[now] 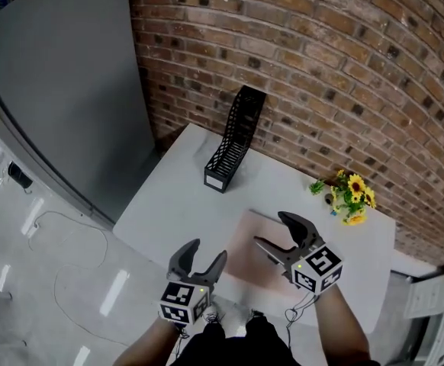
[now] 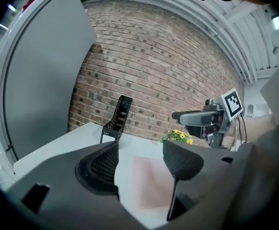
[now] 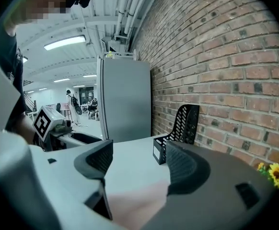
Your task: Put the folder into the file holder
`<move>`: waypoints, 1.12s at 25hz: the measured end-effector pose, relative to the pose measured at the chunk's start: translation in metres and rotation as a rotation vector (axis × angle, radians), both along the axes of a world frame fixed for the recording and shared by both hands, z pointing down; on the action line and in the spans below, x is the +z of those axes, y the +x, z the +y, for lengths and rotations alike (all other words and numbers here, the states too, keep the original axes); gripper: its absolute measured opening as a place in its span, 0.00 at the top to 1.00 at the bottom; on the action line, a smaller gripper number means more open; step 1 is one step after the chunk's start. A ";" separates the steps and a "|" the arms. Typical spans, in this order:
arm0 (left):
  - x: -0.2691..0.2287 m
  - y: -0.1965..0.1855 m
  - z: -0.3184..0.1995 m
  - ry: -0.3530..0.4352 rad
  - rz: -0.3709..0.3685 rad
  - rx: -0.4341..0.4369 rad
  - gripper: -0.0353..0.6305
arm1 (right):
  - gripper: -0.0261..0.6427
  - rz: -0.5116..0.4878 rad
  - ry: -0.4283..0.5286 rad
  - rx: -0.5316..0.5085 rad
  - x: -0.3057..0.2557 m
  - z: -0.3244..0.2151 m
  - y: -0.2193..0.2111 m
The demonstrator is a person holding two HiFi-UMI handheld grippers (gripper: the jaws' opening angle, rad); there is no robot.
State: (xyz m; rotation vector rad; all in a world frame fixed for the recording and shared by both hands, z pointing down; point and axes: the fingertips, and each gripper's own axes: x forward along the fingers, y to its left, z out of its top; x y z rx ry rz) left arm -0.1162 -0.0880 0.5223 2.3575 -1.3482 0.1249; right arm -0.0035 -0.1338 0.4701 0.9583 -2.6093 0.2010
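A pale pink folder (image 1: 246,256) lies flat on the white table (image 1: 176,197), near its front edge. The black mesh file holder (image 1: 235,139) stands upright at the back of the table, close to the brick wall. My left gripper (image 1: 197,259) hovers open at the folder's left edge; between its jaws the left gripper view shows the folder (image 2: 149,183) below and the file holder (image 2: 117,120) beyond. My right gripper (image 1: 281,232) hangs open above the folder's right part. In the right gripper view the folder (image 3: 137,200) is under the jaws and the file holder (image 3: 178,131) ahead. Neither holds anything.
A small bunch of yellow sunflowers (image 1: 349,195) sits at the table's back right by the wall. A tall grey cabinet (image 1: 62,90) stands to the left of the table. A cable (image 1: 69,265) trails over the shiny floor at the left.
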 end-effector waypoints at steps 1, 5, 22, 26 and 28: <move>0.003 -0.002 -0.001 -0.004 0.004 -0.006 0.53 | 0.43 0.005 -0.008 -0.003 0.003 -0.002 -0.001; 0.018 -0.005 0.000 -0.044 0.021 -0.031 0.53 | 0.43 0.034 -0.040 -0.029 0.017 -0.013 -0.002; 0.106 0.016 0.015 -0.306 0.056 -0.253 0.52 | 0.42 0.129 -0.291 -0.267 0.121 -0.064 0.000; 0.130 0.025 0.019 -0.378 0.069 -0.307 0.52 | 0.42 0.144 -0.378 -0.310 0.154 -0.076 0.003; 0.139 0.030 0.020 -0.412 0.076 -0.329 0.51 | 0.42 0.159 -0.413 -0.329 0.169 -0.083 0.004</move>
